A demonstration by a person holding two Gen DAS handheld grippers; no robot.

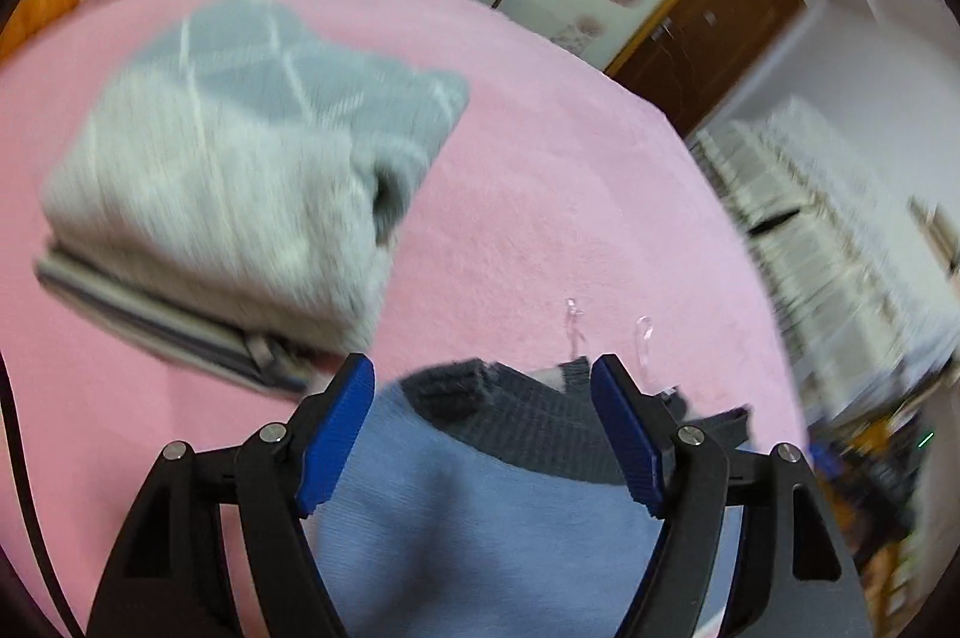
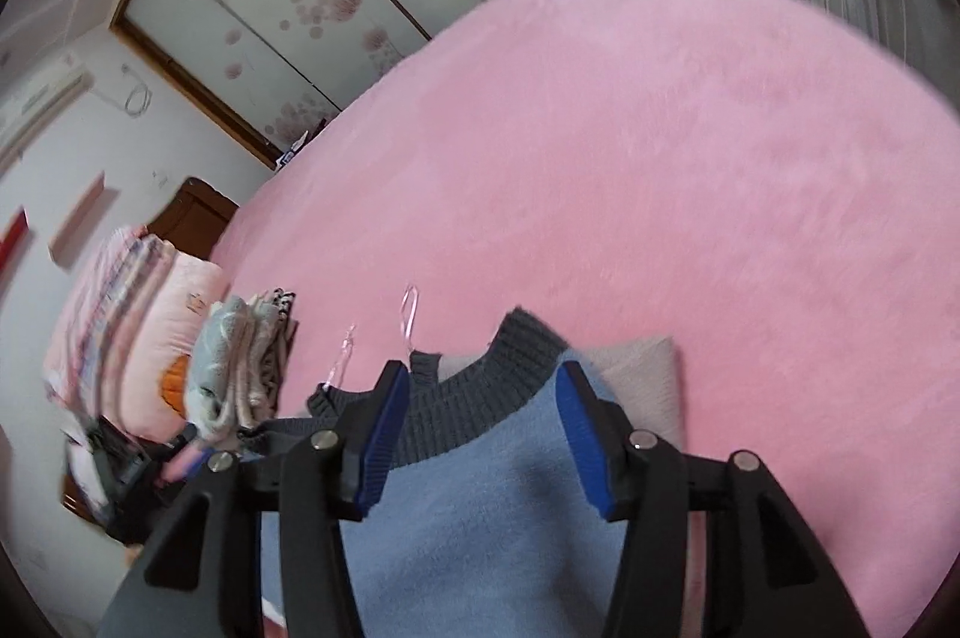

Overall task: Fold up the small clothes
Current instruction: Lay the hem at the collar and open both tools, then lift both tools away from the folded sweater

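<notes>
On the far left of the left wrist view we see a stack of folded clothes (image 1: 240, 170), grey and white on top with a striped piece underneath, lying on the pink blanket (image 1: 540, 194). To its right and nearer to us, our left gripper (image 1: 483, 434) tilts down toward the bed with its blue pads (image 1: 336, 443) standing well apart; the blue sweater (image 1: 480, 536) with its dark grey collar (image 1: 540, 434) lies between them, but the pads do not press on it, so nothing is held. Just past the collar, two clear plastic hooks (image 1: 642, 338) rest on the blanket. In the right wrist view, pink bedding (image 2: 120, 326) and the same stack of clothes (image 2: 240, 362) sit at the left edge of the bed. Further right, our right gripper (image 2: 480, 440) also points down at a slant, its jaws partly open on either side of the sweater's collar (image 2: 480, 398) and clear of the cloth. The sweater (image 2: 480, 536) lies flat under both grippers, with a pale grey piece (image 2: 648, 380) showing beside its right shoulder.
</notes>
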